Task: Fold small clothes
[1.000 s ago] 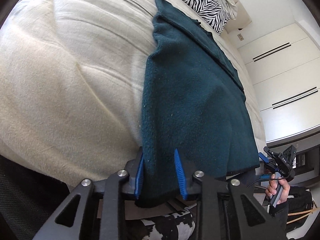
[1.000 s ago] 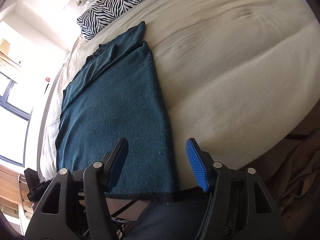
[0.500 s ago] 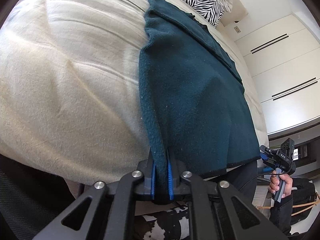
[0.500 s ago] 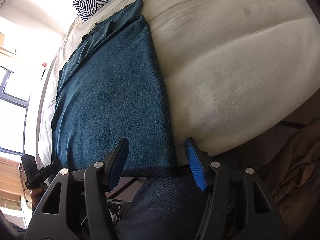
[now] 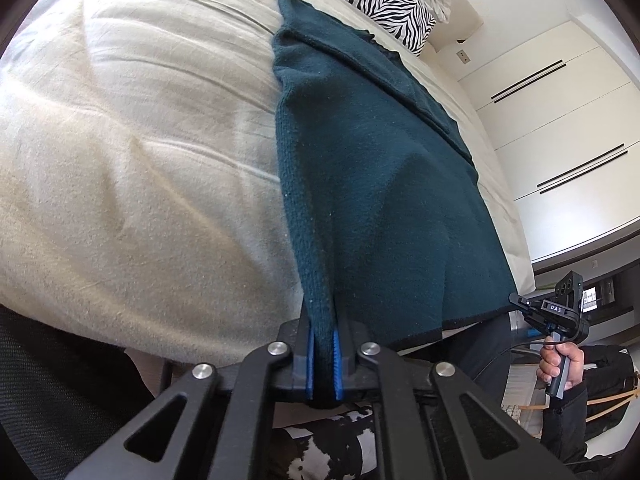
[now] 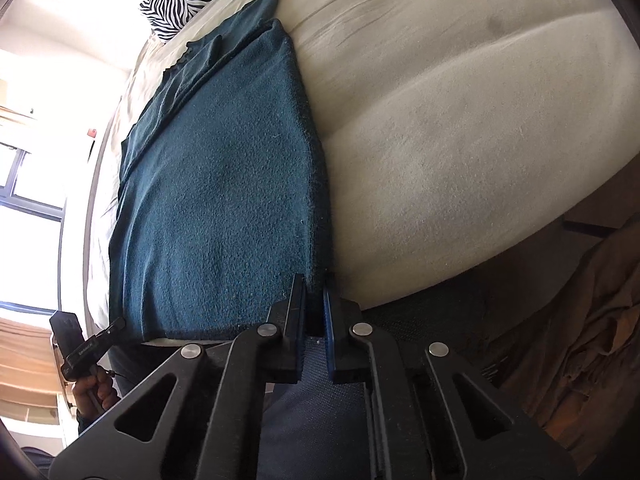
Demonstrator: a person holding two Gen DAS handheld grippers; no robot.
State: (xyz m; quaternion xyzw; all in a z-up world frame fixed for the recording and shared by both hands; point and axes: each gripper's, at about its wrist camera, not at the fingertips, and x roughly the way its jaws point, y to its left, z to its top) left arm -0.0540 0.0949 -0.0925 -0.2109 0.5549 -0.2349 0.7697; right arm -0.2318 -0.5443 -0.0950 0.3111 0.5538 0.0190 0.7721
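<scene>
Cream bedding (image 5: 132, 152) is spreading wide beneath the dark teal garment (image 5: 372, 184), which is lying lengthwise on it toward a zebra-print pillow (image 5: 376, 0), with white cupboard doors (image 5: 560, 128) standing beyond. I am pinching the garment's near hem at both corners: my left gripper (image 5: 321, 354) is clamping one, my right gripper (image 6: 316, 320) the other, over the bed's edge.
</scene>
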